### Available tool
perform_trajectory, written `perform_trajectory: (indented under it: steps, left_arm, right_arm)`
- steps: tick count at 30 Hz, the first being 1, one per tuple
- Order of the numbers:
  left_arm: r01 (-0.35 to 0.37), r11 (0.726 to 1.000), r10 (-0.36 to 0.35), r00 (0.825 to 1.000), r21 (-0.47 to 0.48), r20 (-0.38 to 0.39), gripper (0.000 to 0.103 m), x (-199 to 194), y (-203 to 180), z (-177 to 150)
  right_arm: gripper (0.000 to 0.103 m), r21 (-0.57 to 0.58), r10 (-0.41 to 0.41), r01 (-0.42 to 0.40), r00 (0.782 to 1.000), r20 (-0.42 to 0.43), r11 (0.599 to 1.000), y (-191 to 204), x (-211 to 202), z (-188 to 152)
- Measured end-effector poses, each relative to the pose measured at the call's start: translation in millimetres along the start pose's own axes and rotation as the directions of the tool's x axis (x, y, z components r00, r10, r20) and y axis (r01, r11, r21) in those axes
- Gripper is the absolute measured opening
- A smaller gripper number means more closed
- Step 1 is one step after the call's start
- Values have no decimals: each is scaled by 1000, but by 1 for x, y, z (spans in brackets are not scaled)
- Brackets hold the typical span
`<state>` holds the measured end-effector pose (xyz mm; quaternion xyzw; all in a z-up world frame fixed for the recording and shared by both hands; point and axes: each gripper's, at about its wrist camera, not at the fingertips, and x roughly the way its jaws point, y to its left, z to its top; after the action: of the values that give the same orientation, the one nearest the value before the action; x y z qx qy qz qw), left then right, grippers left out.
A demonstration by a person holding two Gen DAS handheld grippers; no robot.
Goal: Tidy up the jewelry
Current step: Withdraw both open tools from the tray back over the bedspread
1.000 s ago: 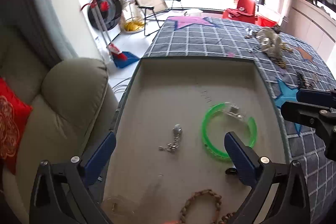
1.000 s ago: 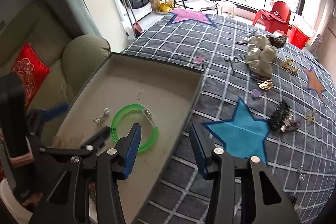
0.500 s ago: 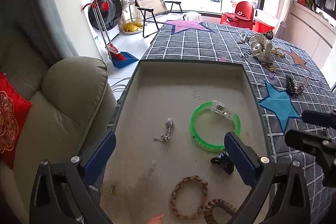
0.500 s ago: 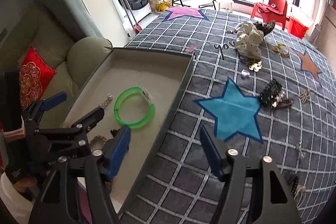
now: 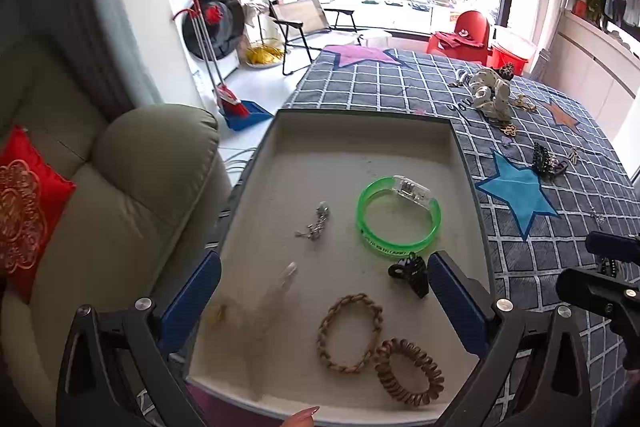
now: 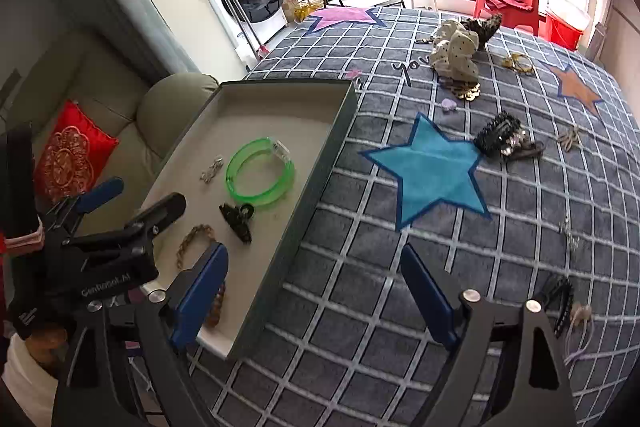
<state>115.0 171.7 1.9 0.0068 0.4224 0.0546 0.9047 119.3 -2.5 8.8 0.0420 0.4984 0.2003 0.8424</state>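
A shallow beige tray (image 5: 360,135) (image 6: 320,163) lies on a grey checked cloth. In it are a green bangle (image 5: 398,219) (image 6: 260,177), a silver chain (image 5: 314,225), a black claw clip (image 5: 412,273) (image 6: 238,219), a braided brown band (image 5: 350,333) and a spiral hair tie (image 5: 410,371). My left gripper (image 5: 324,301) is open and empty above the tray's near end. My right gripper (image 6: 314,291) is open and empty over the cloth beside the tray's right wall. More pieces lie on the cloth: a black sequin clip (image 6: 502,139), a cream scrunchie (image 6: 456,53) and a gold piece (image 6: 518,63).
A grey sofa with a red cushion (image 5: 24,215) stands left of the tray. A black clip and a pale hair tie (image 6: 568,311) lie near my right gripper. A blue star (image 6: 430,171) marks the cloth. Chairs and a washing machine stand far behind.
Both grippers have pulled back toward me and risen, so more of the tray's near end shows, with the brown bands and black clip. The right gripper's jaws have spread wider.
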Motion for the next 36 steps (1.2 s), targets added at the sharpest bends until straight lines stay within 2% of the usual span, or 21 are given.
perform_trajectory:
  steps: [7, 11, 20, 23, 29, 36]
  left_arm:
    - [-11, 1000, 11, 1000, 9, 8, 103, -15, -2, -14]
    - [49, 999, -48, 999, 20, -12, 103, -23, -9, -24]
    - [153, 987, -153, 988, 56, 12, 103, -60, -49, -40]
    - [178, 981, -180, 984, 76, 15, 103, -69, -66, -45]
    - [243, 966, -244, 970, 93, -1, 103, -78, -106, -58]
    - [273, 955, -266, 961, 114, -71, 103, -59, -155, -80]
  right_arm:
    - [92, 38, 28, -27, 1000, -10, 999, -12, -8, -23]
    - [92, 52, 36, -35, 999, -15, 998, -20, -12, -36]
    - [94, 54, 19, -19, 1000, 3, 998, -40, -33, -69]
    - [94, 61, 22, -21, 1000, -16, 998, -53, -41, -82]
    - [94, 118, -110, 111, 994, -9, 987, -94, -64, -110]
    - [94, 272, -228, 226, 973, -22, 935, -161, -86, -138]
